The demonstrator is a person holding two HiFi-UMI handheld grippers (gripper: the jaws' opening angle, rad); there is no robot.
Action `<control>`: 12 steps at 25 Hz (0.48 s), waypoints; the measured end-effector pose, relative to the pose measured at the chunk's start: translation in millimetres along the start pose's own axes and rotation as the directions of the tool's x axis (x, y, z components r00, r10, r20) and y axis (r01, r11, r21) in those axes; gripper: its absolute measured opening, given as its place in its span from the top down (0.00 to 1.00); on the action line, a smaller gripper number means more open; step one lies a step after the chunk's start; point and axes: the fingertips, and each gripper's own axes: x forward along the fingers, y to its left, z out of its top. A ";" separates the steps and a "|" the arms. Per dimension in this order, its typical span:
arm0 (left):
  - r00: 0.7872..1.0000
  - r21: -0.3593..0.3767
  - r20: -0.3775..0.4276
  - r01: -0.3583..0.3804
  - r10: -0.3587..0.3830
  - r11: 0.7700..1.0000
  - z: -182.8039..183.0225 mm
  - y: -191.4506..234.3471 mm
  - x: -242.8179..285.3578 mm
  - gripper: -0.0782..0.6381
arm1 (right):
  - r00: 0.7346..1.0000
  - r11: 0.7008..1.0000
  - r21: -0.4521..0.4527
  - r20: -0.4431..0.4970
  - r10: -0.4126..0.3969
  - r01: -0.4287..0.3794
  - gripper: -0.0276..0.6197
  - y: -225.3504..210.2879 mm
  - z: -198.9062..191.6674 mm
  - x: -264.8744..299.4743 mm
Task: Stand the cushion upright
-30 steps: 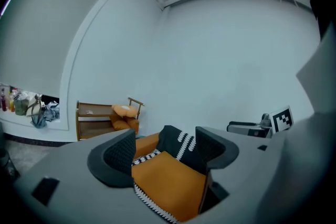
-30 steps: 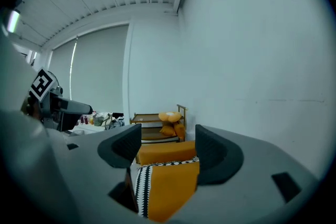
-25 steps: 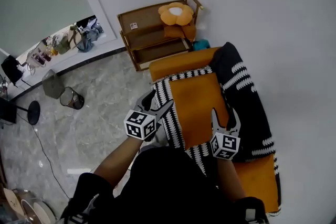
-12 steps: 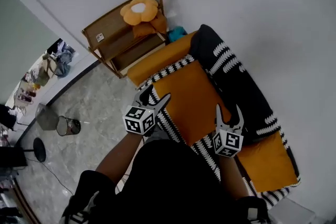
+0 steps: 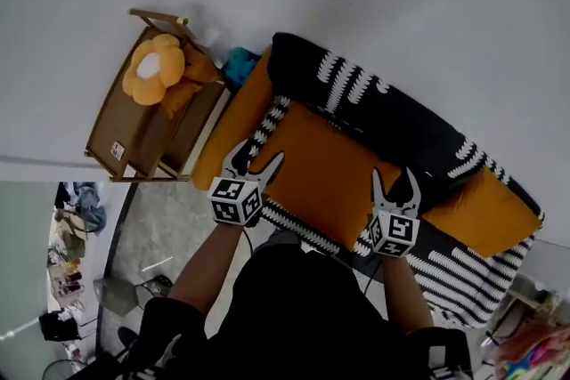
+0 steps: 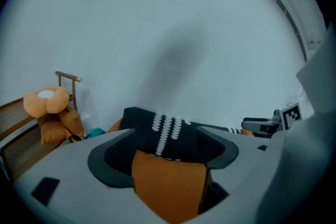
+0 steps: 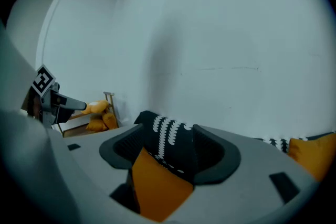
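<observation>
An orange cushion (image 5: 325, 169) with black-and-white trim lies flat on the orange sofa (image 5: 488, 211). Behind it a black cushion with white leaf pattern (image 5: 374, 116) leans along the backrest. My left gripper (image 5: 254, 161) hovers open over the orange cushion's near left corner. The right gripper (image 5: 395, 181) stands open over its near right edge. In the left gripper view the orange cushion (image 6: 168, 183) shows low between the spread jaws, with the black cushion (image 6: 164, 134) beyond. The right gripper view shows the same orange cushion (image 7: 156, 186) and black cushion (image 7: 170, 139) between its jaws.
A wooden shelf (image 5: 125, 125) with an orange flower-shaped plush (image 5: 156, 68) stands left of the sofa, against the white wall. A teal object (image 5: 239, 65) sits between them. A black-and-white striped throw (image 5: 463, 276) hangs over the sofa's near right edge. Grey floor lies at the lower left.
The head view has swung so the sofa now lies across the picture. Both grippers have come down toward the orange cushion's near edge, jaws still apart.
</observation>
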 end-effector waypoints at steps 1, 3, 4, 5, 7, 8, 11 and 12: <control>1.000 0.011 -0.021 0.022 -0.022 1.000 -0.3 6.5 10.5 0.37 | 1.000 1.000 0.010 -0.018 -0.024 0.024 0.49 0.5 -5.9 7.6; 0.996 0.032 -0.066 0.065 -0.063 0.997 -5.4 18.8 30.7 0.37 | 0.996 0.998 0.015 -0.053 -0.067 0.068 0.49 3.2 -18.6 21.1; 0.993 0.041 -0.091 0.085 -0.081 0.996 -10.0 25.9 41.3 0.37 | 0.994 0.996 0.014 -0.070 -0.086 0.087 0.49 5.4 -25.4 28.4; 0.988 0.046 -0.120 0.104 -0.098 0.994 -16.1 33.4 52.8 0.37 | 0.991 0.994 0.016 -0.085 -0.104 0.105 0.49 7.6 -32.4 36.4; 0.975 0.040 -0.181 0.138 -0.129 0.990 -32.1 44.9 75.7 0.36 | 0.984 0.989 0.025 -0.115 -0.139 0.142 0.49 8.6 -48.8 49.5; 0.967 0.038 -0.209 0.154 -0.143 0.987 -40.7 47.4 85.5 0.36 | 0.978 0.986 0.033 -0.135 -0.158 0.164 0.49 6.6 -59.7 52.7; 0.943 0.047 -0.281 0.199 -0.178 0.979 -68.0 50.6 109.4 0.36 | 0.947 0.966 0.075 -0.230 -0.223 0.245 0.49 -5.9 -107.6 51.2; 0.934 0.046 -0.306 0.210 -0.187 0.977 -78.9 52.3 116.5 0.36 | 0.934 0.959 0.082 -0.265 -0.240 0.270 0.49 -10.4 -125.2 48.7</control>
